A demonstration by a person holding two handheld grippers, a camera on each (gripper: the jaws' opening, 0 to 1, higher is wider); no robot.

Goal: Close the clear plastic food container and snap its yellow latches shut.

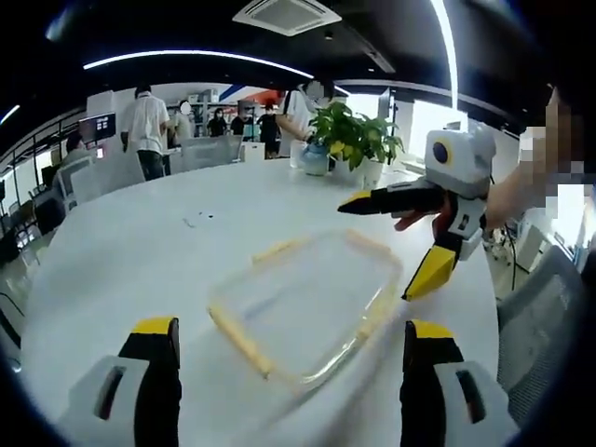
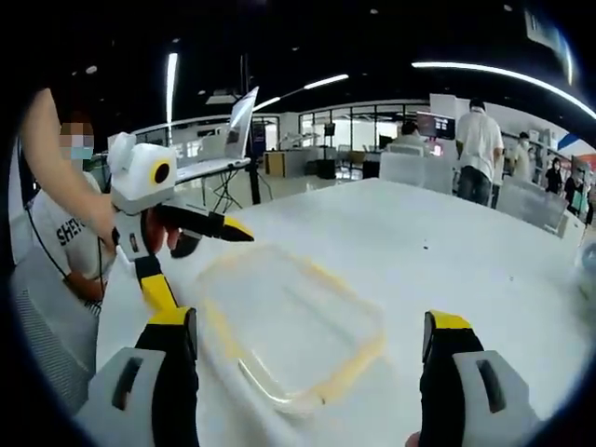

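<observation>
We hold both grippers, left gripper (image 2: pixel 191 247) and right gripper (image 1: pixel 396 247), with jaws spread wide, just beside the container (image 1: pixel 303 303) on the bench (image 1: pixel 140 251), ready for its yellow latches (image 1: pixel 240 340).

White round table (image 1: pixel 140 251) — clear yellow-latched container (image 1: pixel 307 303) lies on it.

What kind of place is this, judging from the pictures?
Probably an open-plan office. A big white table holds the clear container, people stand by desks with monitors, and there are a potted plant and strip ceiling lights.
</observation>
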